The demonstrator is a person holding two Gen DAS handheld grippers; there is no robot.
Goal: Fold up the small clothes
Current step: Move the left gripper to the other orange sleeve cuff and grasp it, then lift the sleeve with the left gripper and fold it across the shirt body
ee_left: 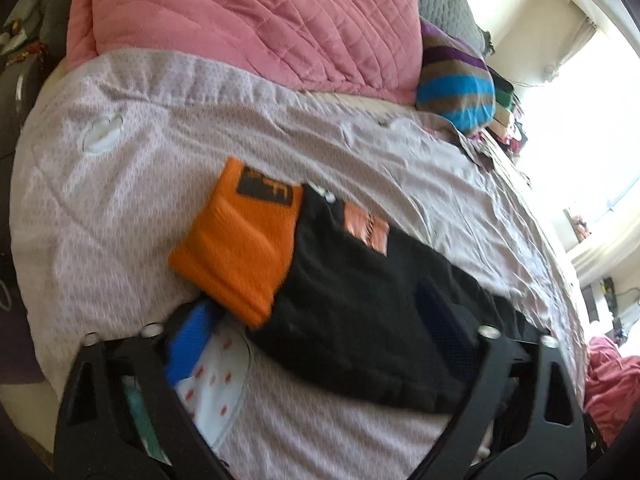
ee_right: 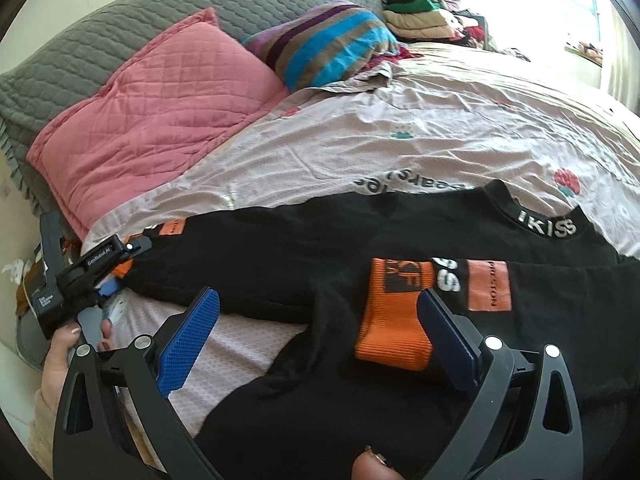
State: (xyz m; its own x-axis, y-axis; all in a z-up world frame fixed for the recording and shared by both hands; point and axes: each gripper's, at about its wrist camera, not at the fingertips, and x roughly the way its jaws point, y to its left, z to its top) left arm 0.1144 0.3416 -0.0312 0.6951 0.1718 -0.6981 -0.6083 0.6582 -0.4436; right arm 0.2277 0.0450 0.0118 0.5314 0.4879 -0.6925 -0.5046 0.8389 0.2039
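Note:
A small black top with orange cuffs lies spread on the bed, its collar at the right. In the left wrist view its sleeve and orange cuff lie just ahead of my left gripper, which is open with the sleeve between its blue pads. My right gripper is open and low over the top, and the other orange cuff lies between its fingers. The left gripper also shows in the right wrist view at the sleeve's end.
The bed has a pale pink patterned sheet. A pink quilted pillow and a striped cushion lie at the head. Folded clothes are stacked beyond. A white spotted item lies under my left gripper.

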